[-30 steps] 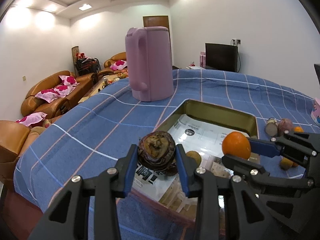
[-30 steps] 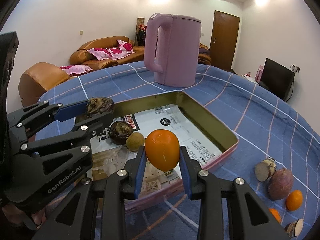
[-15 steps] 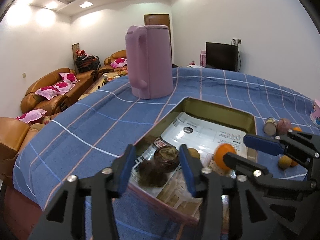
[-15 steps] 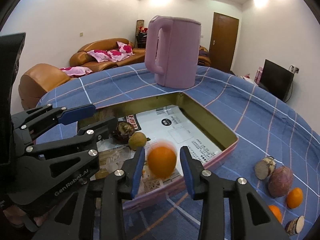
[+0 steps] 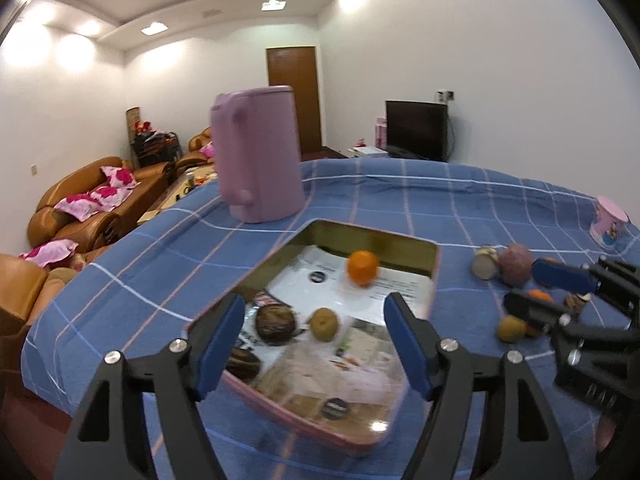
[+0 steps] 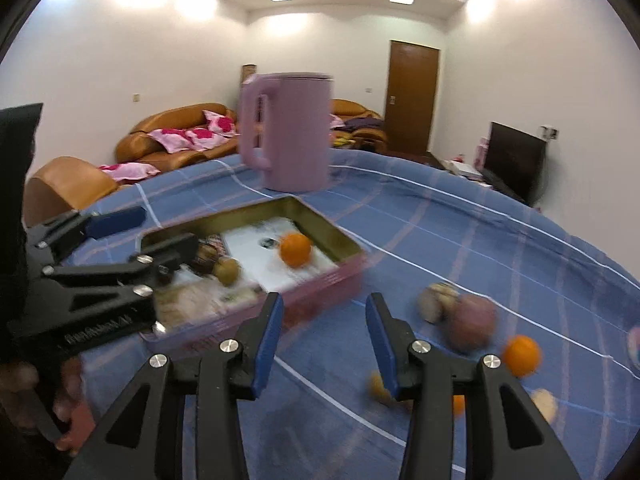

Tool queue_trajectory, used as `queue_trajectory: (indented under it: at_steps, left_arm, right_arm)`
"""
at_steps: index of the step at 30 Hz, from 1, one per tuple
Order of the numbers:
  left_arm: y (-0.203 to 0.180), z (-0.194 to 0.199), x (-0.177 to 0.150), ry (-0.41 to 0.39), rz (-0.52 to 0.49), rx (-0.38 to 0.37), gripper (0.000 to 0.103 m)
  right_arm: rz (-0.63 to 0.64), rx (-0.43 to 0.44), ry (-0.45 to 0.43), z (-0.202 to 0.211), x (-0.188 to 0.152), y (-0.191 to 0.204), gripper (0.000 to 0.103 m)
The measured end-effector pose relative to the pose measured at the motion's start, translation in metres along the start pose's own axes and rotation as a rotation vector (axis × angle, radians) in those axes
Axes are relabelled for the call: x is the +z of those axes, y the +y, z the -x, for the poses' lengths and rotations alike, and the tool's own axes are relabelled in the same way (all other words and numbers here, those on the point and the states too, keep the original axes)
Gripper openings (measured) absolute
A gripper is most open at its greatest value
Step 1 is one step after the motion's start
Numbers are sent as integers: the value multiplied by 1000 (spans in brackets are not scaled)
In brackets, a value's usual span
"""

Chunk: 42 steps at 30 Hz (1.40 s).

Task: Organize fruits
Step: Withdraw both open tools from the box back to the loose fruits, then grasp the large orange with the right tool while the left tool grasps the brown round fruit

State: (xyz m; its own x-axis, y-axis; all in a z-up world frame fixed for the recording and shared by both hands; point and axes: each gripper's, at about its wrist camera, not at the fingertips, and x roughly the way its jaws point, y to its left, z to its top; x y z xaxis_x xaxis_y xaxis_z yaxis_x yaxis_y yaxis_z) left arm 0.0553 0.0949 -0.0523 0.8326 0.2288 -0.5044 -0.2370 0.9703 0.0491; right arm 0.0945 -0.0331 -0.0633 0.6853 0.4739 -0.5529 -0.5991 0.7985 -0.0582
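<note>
Tray (image 5: 434, 264): orange (image 5: 362, 267) and dark fruit (image 5: 276, 324) newly dropped inside; left hand-held gripper (image 5: 316, 350) and right hand-held gripper (image 6: 324, 344) opening, empty, ready for counter-edge fruit.

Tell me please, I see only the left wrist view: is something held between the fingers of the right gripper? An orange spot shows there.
Observer: No. In the right wrist view the right gripper is empty; its jaws are opening, with only blue cloth behind them.
Operator: Then where is that orange?
Observer: A whole orange lies on the cloth, right of the purple fruit, clear of the fingers.
Operator: Does anything show who holds my gripper?
Observer: Yes. A hand at the lower left edge grips the handle of the left gripper.
</note>
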Motion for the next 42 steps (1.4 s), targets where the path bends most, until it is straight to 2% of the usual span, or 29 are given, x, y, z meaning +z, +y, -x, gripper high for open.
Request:
queue_trajectory:
  at_steps: [7, 10, 21, 26, 31, 36, 42]
  left_arm:
    - [-38, 3, 2, 10, -58, -45, 74]
    - [-52, 2, 3, 15, -75, -61, 74]
    - [-78, -6, 3, 39, -119, -76, 74]
    - [-77, -9, 2, 48, -114, -75, 74]
    - [-77, -9, 1, 53, -112, -78, 75]
    - [-78, -7, 2, 49, -110, -84, 75]
    - [-84, -8, 3, 56, -116, -85, 75]
  right_arm:
    - [-112, -117, 42, 14, -24, -59, 45]
    - [-144, -128, 64, 15, -31, -74, 45]
    - [-136, -30, 113, -6, -27, -65, 45]
    - [-173, -44, 151, -18, -26, -67, 45]
    - [-150, -47, 183, -24, -27, -60, 45]
    - [-210, 0, 183, -22, -30, -71, 45]
    - [-216, 16, 192, -22, -32, -72, 48]
